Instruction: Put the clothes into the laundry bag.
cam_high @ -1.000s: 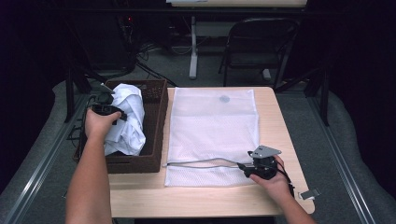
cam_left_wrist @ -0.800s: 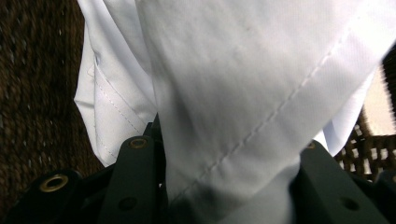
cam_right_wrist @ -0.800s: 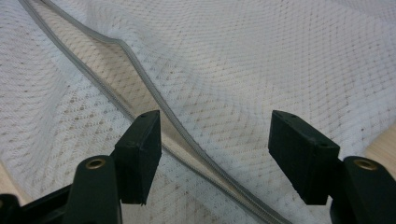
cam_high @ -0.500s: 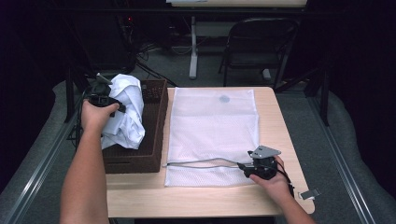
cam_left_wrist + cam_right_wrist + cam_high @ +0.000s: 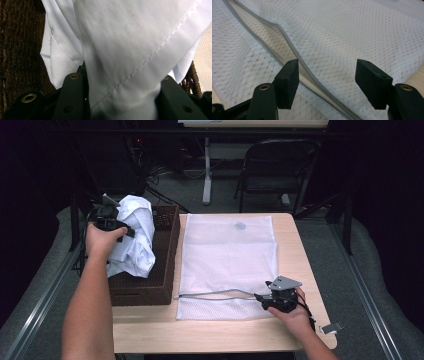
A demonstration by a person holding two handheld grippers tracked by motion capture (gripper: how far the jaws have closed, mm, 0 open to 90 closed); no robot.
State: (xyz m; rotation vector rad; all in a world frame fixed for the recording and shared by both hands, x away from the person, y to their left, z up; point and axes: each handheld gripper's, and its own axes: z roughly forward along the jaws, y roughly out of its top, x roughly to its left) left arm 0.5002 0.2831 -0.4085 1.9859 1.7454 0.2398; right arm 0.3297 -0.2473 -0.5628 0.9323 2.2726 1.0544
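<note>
Near the front edge of the table (image 5: 150, 335), the right gripper (image 5: 261, 298) rests on the white mesh laundry bag (image 5: 227, 255), its jaws spread apart over the grey zipper (image 5: 287, 45) at the bag's opening, grasping nothing. Farther back, at the left edge, the left gripper (image 5: 119, 227) is clamped on a white shirt (image 5: 134, 237), held bunched above the dark wicker basket (image 5: 161, 270) beside the bag

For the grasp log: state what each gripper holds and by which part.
The left gripper is shut on a bunched fold of the white shirt, with a stitched seam running through it. The right gripper is open over the mesh bag's zipper, holding nothing.
</note>
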